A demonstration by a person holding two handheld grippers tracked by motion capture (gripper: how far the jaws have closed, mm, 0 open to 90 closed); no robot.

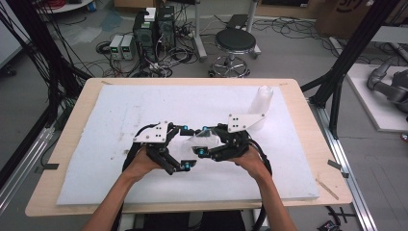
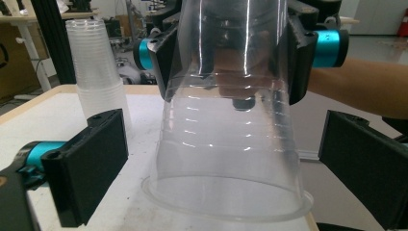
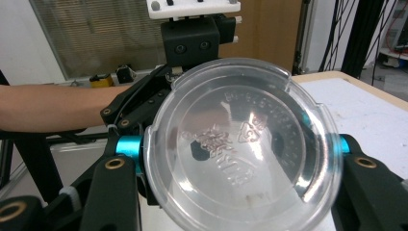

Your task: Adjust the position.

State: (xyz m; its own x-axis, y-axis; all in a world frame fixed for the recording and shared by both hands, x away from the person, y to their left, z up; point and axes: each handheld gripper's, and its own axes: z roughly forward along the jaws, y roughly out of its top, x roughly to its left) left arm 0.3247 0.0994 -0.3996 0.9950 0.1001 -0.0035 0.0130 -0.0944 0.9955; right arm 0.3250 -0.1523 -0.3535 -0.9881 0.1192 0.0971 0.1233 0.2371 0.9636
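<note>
— Two grippers meet over the middle of the white mat [image 1: 120, 115], with one clear plastic cup [image 1: 201, 139] between them. Who actually holds it?

— The right gripper [image 1: 204, 140], I judge. In the left gripper view its black jaws press the cup's narrow base end from both sides. The cup [image 2: 226, 144] lies on its side, mouth toward the left gripper [image 1: 188, 147].

— And the left one?

— Spread wide. Its pads [image 2: 94, 163] stand clear of the rim on either side, touching nothing.

— So where is the risk?

— Thin wall, hard jaws. Squeeze harder and the base may buckle or crack. Squeeze less and the slick plastic may slide out, since only the tapered end is clamped.

— And if the left closes on the rim?

— The rim is the widest and softest part; closing there could flatten it oval, or twist the cup out of the right's hold if the two hands pull unevenly.

— Anything nearby to hit?

— A stack of cups [image 1: 260, 108] stands just behind the right gripper, leaning a little. A backward swing of that hand could topple it.

— The right gripper view?

— It looks straight onto the cup's embossed bottom [image 3: 240, 149], so the mat beyond is poorly seen.
</note>
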